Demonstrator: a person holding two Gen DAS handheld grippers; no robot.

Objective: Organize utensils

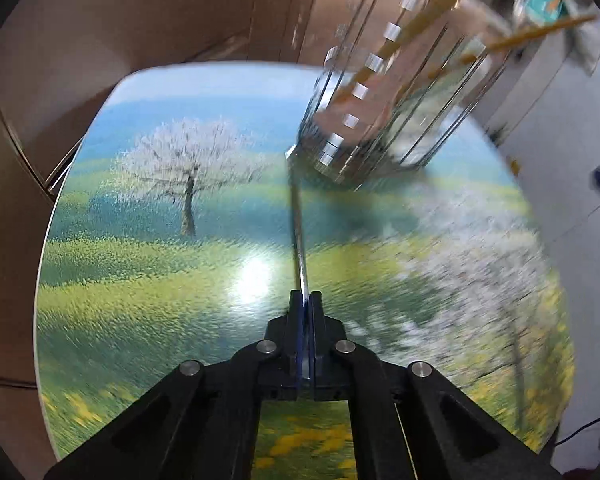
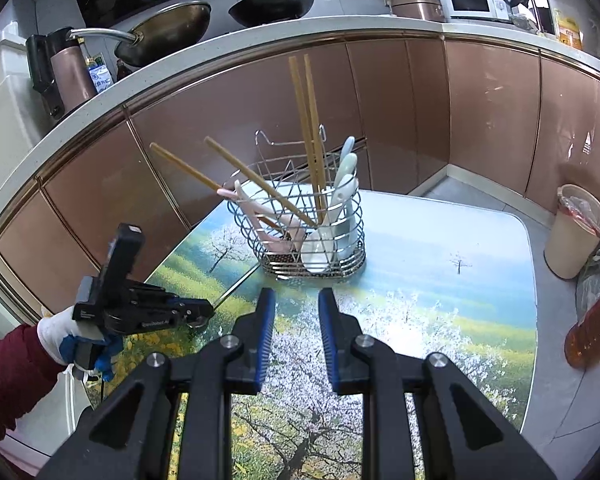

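A wire utensil basket (image 2: pixel 312 236) stands on the landscape-print table (image 2: pixel 440 280), holding wooden chopsticks (image 2: pixel 310 136), white spoons (image 2: pixel 336 220) and a pink spoon. It shows blurred in the left wrist view (image 1: pixel 388 108). My left gripper (image 1: pixel 307 300) is shut on a thin metal utensil (image 1: pixel 298 220) whose far end reaches the basket's base. In the right wrist view the left gripper (image 2: pixel 204 312) is at the table's left edge and the metal utensil (image 2: pixel 236 284) slants toward the basket. My right gripper (image 2: pixel 296 300) is open and empty, just in front of the basket.
Brown cabinet fronts (image 2: pixel 400 100) run behind the table under a counter with woks (image 2: pixel 272 2) and a microwave (image 2: pixel 470 0). A beige waste bin (image 2: pixel 576 232) and an orange bag (image 2: pixel 592 328) stand on the floor at the right.
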